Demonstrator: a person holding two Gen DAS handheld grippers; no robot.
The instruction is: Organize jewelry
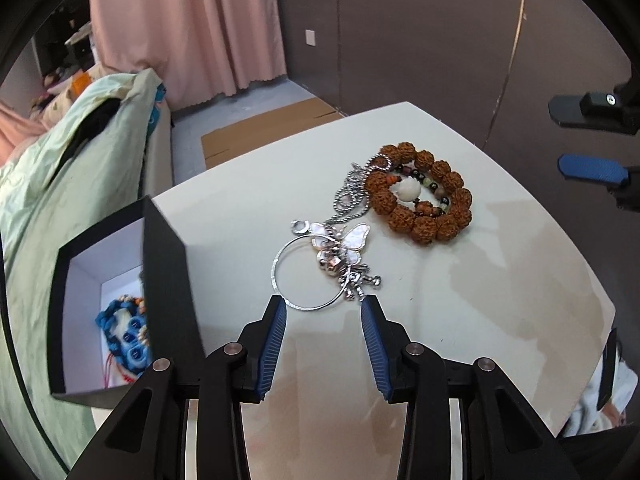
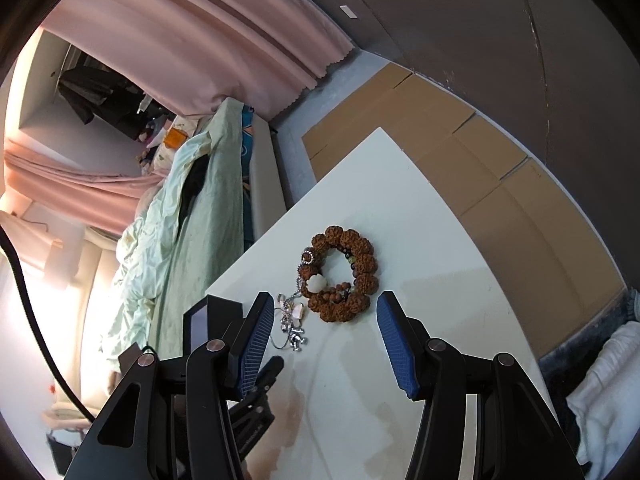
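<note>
With its jaws parted and holding nothing, the left tool [image 1: 324,308] is hovering over the silver bangle [image 1: 310,274] lying on the surface [image 1: 500,280], likely preparing to grasp it next and carry it to the box [image 1: 120,300] at nine o'clock.

Left gripper [image 1: 324,306] open over silver ring [image 1: 308,272]; brown bead bracelet [image 1: 420,192] beyond; black box [image 1: 120,300] left on table [image 1: 500,280].

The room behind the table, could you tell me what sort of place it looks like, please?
Most likely a bedroom at home: a bed with a rumpled pale green duvet beside the white table, long pink curtains, and flattened cardboard on the floor.
</note>
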